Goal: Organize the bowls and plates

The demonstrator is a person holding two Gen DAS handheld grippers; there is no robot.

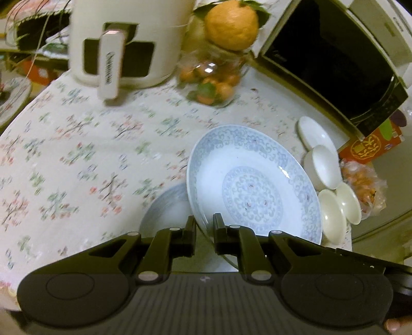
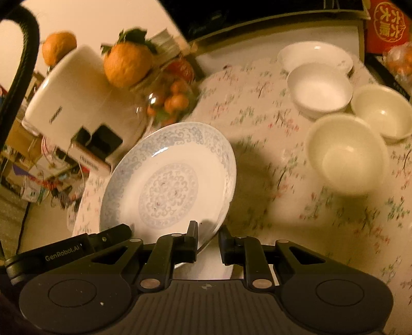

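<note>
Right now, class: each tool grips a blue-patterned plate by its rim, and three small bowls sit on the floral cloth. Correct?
Not quite. The right wrist view shows four small bowls, not three. Each tool, left tool and right tool, does grip a blue-patterned plate by its rim, over the floral cloth.

Readable text near my two grippers

On the black body of the other gripper, low to the left of my right gripper's fingers, I read "GenRobot.AI" in pale letters. Far ahead and right of those fingers, a red cardboard box bears gold Chinese characters in a ring; I cannot make them out. The tall white plastic appliance ahead and left of my left gripper carries dark lettering on its handle, too blurred to read.
</note>
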